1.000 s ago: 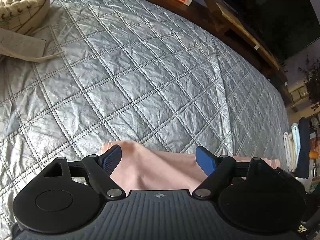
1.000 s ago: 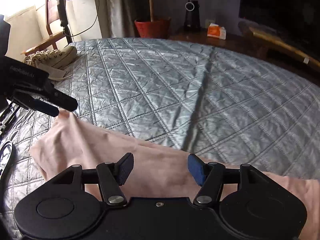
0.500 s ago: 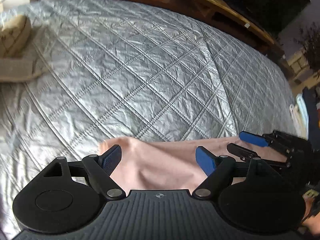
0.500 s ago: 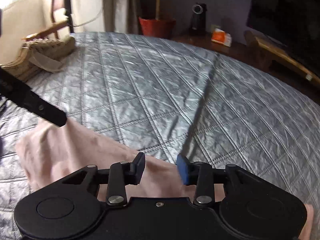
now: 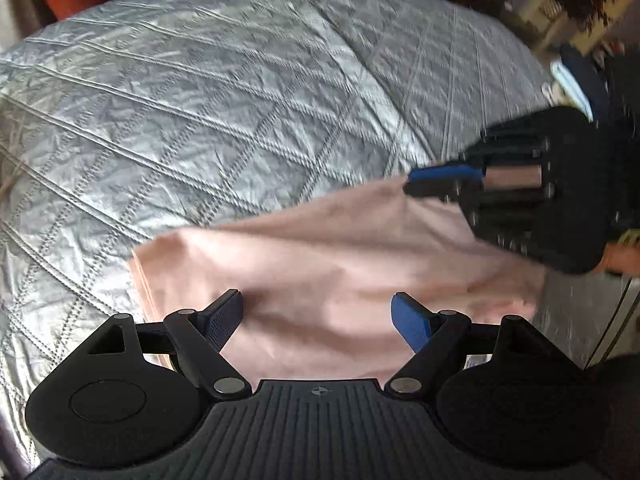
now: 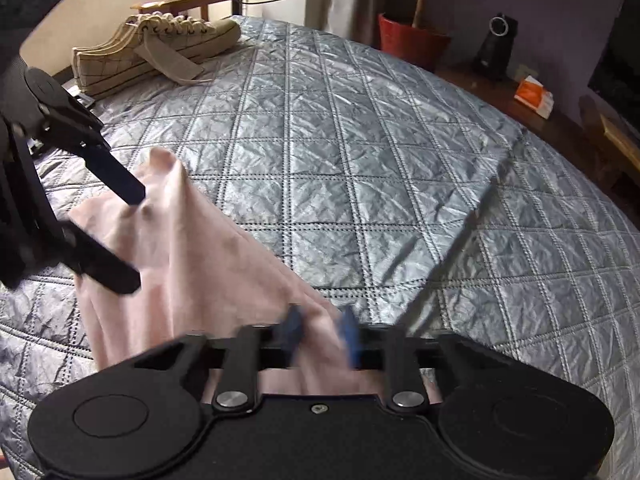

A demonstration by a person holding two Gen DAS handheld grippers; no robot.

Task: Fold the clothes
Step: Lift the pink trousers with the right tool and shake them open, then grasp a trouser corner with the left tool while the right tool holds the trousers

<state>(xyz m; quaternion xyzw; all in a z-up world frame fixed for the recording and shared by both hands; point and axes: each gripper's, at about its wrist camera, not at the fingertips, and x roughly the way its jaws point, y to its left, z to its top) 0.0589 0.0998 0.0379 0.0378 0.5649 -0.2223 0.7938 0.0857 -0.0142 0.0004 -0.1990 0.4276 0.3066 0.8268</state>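
A pale pink cloth (image 5: 320, 248) lies rumpled on the silver quilted bedspread (image 5: 240, 100) near its front edge. My left gripper (image 5: 318, 320) hovers open over the cloth's left part, nothing pinched between its blue pads. In the right wrist view the same left gripper (image 6: 132, 236) straddles the raised left corner of the cloth (image 6: 192, 248). My right gripper (image 6: 322, 332) is closing its jaws tight on a fold of the cloth's far edge. From the left wrist view the right gripper (image 5: 440, 182) shows its pads together on that edge.
A pair of beige sneakers (image 6: 160, 48) sits at the far left corner of the bedspread (image 6: 380, 152). Beyond the bed stand a red pot (image 6: 412, 40), a black speaker (image 6: 496, 48) and an orange packet (image 6: 534, 96) on a wooden bench. A wooden chair (image 6: 192, 0) stands behind the sneakers.
The right gripper's jaws have come together on the cloth's edge. The left gripper has rolled and slid further over the cloth, staying open. The cloth's left corner now stands up.
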